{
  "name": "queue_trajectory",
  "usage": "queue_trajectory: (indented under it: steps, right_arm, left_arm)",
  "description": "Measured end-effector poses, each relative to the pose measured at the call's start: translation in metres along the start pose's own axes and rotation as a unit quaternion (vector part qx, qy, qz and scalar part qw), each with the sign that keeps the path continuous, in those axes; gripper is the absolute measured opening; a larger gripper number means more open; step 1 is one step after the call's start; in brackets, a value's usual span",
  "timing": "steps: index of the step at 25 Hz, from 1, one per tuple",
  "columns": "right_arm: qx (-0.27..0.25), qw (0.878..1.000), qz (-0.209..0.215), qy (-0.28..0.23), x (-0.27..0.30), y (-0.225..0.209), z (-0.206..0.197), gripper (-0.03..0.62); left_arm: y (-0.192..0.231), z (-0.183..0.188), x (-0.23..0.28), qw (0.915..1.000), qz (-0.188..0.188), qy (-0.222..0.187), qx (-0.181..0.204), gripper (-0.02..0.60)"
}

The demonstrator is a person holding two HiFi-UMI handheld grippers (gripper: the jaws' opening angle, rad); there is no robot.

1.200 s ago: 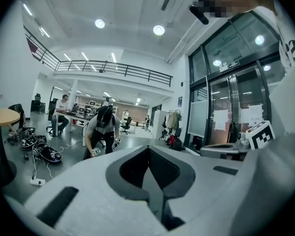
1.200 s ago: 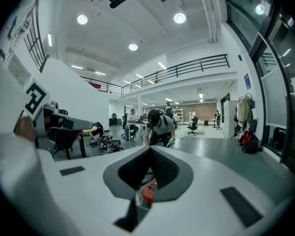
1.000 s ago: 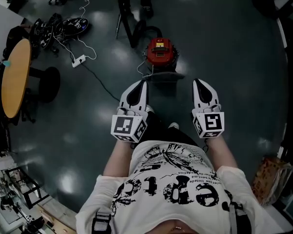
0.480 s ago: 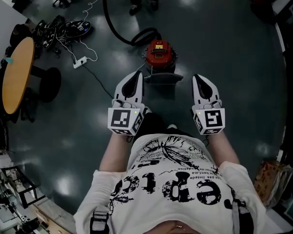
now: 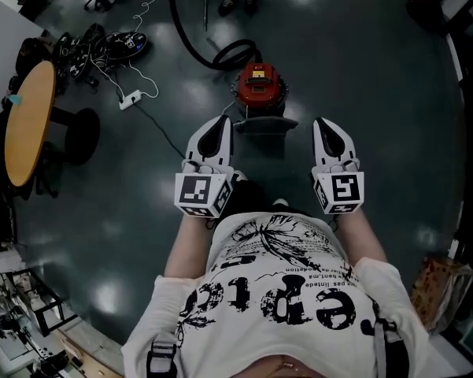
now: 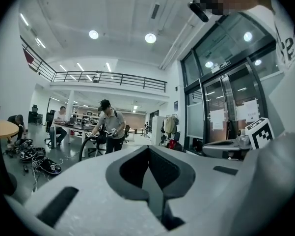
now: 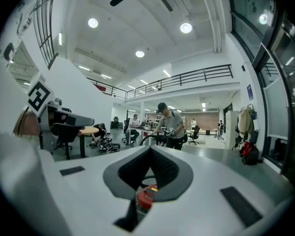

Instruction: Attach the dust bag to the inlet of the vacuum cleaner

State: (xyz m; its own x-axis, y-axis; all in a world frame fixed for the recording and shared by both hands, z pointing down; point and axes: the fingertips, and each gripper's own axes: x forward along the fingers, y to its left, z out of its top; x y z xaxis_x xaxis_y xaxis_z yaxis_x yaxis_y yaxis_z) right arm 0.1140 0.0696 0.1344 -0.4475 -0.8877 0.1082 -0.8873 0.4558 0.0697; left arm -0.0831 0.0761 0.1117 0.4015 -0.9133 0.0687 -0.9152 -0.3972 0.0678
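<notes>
head view: round red vacuum cleaner (image 5: 260, 85), black hose (image 5: 190, 46), dark floor (image 5: 362, 69)

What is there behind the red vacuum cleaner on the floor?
A black hose loops away from the red vacuum cleaner toward a person's feet. Where it joins is hidden by the body.

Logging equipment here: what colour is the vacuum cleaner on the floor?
The vacuum cleaner is red, clearest in the head view.

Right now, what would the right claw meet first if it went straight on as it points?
Nothing near, it seems: the right claw points about level, above the vacuum on the floor; far beyond stands a person. Depth is unclear.
</notes>
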Motion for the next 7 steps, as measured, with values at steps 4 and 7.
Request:
queue_trajectory:
  steps: [4, 7]
  right_arm:
    - [0.001, 1.0, -0.001, 0.001, 0.002, -0.004, -0.002, 0.002]
    - [0.0, 1.0, -0.002, 0.002, 0.002, -0.009, -0.005, 0.002]
  left_arm:
    - [-0.007, -0.001, 0.007, 0.9998, -0.008, 0.002, 0.017, 0.005]
    - [-0.015, -0.005, 0.012, 0.9993, -0.017, 0.006, 0.033, 0.005]
